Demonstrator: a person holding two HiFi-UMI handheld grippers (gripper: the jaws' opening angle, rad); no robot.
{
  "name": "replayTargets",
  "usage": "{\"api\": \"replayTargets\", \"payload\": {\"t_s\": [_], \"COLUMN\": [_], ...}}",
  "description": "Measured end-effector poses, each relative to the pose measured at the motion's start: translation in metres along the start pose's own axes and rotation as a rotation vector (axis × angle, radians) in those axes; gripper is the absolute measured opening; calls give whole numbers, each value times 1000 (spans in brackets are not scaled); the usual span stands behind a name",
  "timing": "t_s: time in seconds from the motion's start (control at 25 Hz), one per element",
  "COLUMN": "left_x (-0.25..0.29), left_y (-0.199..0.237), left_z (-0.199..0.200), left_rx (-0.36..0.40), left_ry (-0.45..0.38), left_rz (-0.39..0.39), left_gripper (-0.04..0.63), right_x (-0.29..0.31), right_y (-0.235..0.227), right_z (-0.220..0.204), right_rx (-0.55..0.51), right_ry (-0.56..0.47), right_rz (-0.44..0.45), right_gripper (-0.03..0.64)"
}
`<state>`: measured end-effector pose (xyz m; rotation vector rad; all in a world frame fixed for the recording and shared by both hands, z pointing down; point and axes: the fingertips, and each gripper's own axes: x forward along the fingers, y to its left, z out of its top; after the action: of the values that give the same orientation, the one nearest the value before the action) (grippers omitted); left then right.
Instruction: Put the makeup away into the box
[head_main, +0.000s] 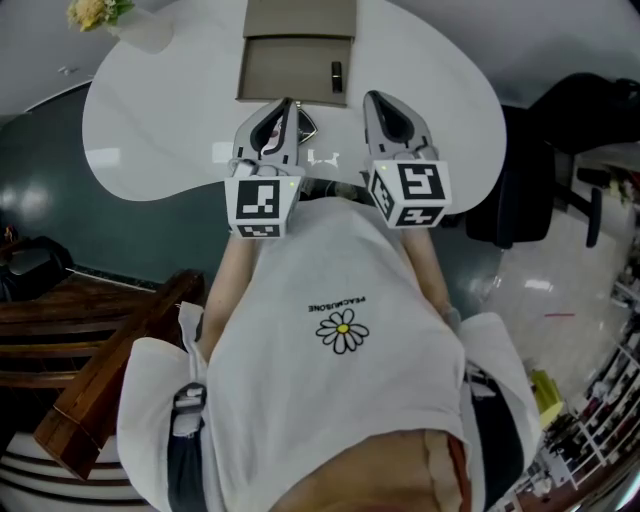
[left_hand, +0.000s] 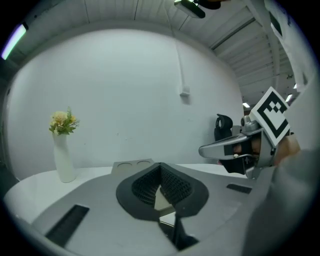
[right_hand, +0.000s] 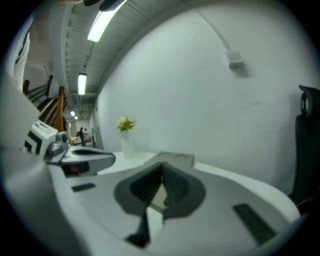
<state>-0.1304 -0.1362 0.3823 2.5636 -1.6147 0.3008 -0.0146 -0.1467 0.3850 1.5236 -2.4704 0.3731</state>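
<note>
Beige box (head_main: 290, 68) stands on the white bench (head_main: 150, 140), just ahead of both grippers, and one small dark makeup piece (head_main: 336, 75) lies inside it near the right wall. Fingers of the left gripper (head_main: 287, 104) are pressed together with nothing between them, and those of the right gripper (head_main: 373, 98) beside it are closed and empty too. At the far left edge of the bench stands a vase (head_main: 140, 32) with yellow flowers (head_main: 92, 12).

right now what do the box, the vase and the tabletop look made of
Box: matte taupe, flat panels, likely card or leatherette-covered board.
Vase: plain white, soft sheen, probably ceramic, possibly plastic.
Tabletop: smooth glossy white with light reflections, lacquered board or a stone-like top; cannot tell which.
</note>
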Motion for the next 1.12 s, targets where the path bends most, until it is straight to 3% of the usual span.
{"api": "replayTargets", "payload": {"t_s": [0.12,0.16,0.2,0.32,0.52,0.76,1.12], "left_x": [1,3,5,9,19,17,16], "left_y": [-11,-15,-20,-29,-20,-21,-15], "left_z": [-3,-7,-14,-38,-103,-169,-206], "left_rx": [-49,-52,-47,-16,-18,73,158], "left_ry": [-9,7,30,108,258,468,632], "left_rz": [-123,-165,-207,-311,-338,-411,-469], "left_gripper": [21,72,166,265,350,367,364], "right_x": [1,2,2,3,4,4,3], "right_y": [1,1,1,1,-1,-2,1], "right_z": [-2,-3,-4,-7,-13,-19,-23], "right_rx": [0,-1,-2,-1,0,9,5], "right_ry": [9,13,17,27,47,71,88], "right_rz": [12,16,19,26,23,26,33], "right_gripper": [31,31,31,31,31,31,31]}}
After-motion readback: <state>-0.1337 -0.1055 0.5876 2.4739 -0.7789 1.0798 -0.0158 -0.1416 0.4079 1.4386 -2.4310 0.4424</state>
